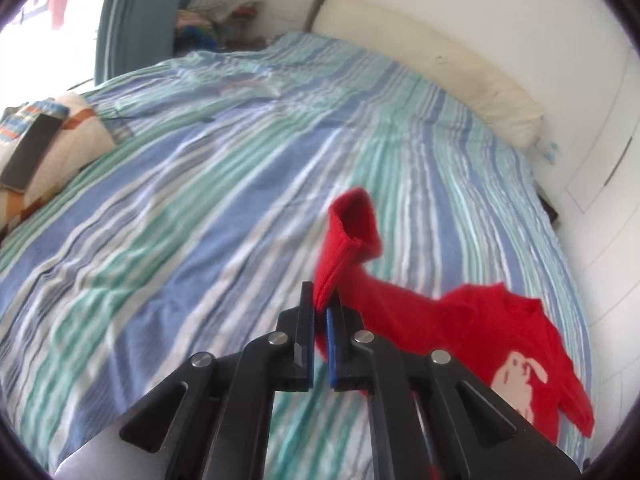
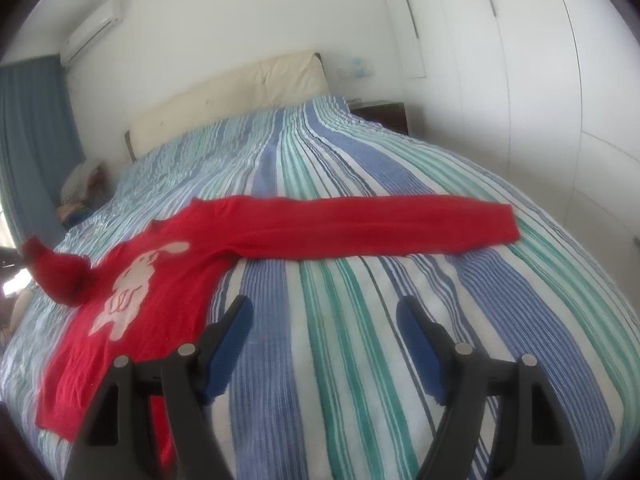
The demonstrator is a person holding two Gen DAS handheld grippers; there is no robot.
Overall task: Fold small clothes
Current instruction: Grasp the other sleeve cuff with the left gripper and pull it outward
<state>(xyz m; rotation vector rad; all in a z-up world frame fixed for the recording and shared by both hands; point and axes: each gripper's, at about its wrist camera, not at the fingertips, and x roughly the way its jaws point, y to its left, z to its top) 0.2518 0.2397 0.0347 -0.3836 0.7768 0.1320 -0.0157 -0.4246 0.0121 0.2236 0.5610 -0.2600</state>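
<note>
A small red long-sleeved sweater with a pale rabbit print lies flat on the striped bed. My left gripper is shut on the cuff of one red sleeve and holds it lifted above the bed; the sleeve trails back to the sweater body. In the right wrist view that lifted sleeve shows at the far left. The other sleeve lies stretched straight out to the right. My right gripper is open and empty above the bedspread, near the sweater's right side.
The bed has a blue, green and white striped cover and a cream headboard. A patterned pillow with a dark phone on it lies at the left. A clothes pile and a blue curtain are beyond; wardrobe doors stand at the right.
</note>
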